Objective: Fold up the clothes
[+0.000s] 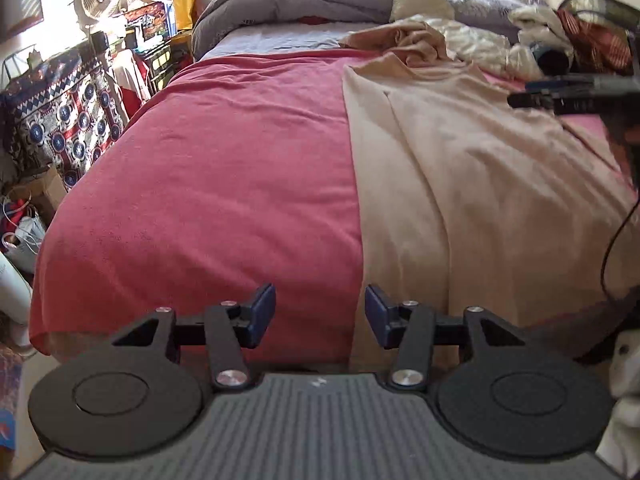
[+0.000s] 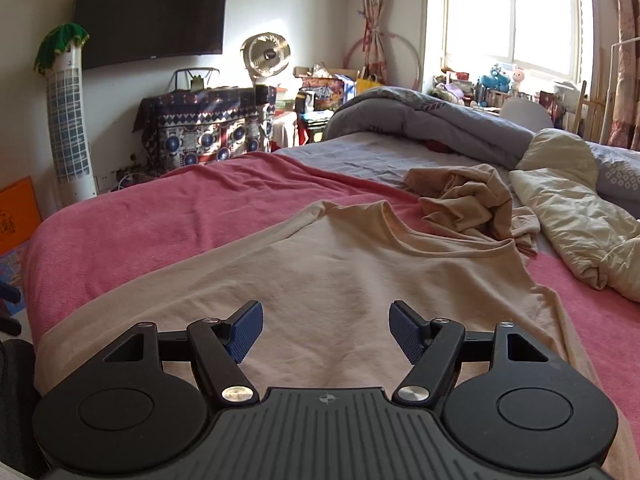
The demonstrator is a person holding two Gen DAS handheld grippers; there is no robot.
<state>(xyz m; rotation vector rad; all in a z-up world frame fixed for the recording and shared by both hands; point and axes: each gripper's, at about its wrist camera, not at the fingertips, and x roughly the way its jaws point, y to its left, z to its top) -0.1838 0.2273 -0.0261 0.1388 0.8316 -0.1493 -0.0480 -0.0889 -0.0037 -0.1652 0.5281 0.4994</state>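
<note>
A: Found the beige shirt spread flat, collar away, along the right half of the pink blanket, with the hem apparently draped over the near edge of the bed. Caught the left gripper parted and empty, poised over the shirt's left side edge near the hem.

B: Caught the right gripper likewise released, with nothing between the blue pads, held above the middle of the shirt's body. Gripped nothing, then, on either side.

A: Judged the step as the start of a fold. Seemed wise to pinch one long side at two places, near shoulder and near hem, lift just clear, and lay it over toward the middle with the edge kept straight.

B: Agreed. Looked worth smoothing the faint creases across the chest first, and steering clear of the crumpled tan garment just beyond the collar. Could not tell whether touching.

A: Noted a soft, nappy blanket underneath. Likely to drag thin cloth, so better lifted than slid.

B: Recorded, beyond, a cream quilt, a rolled grey duvet, a bright window, a round fan, a dark television on the wall and a patterned cloth over some furniture.
</note>
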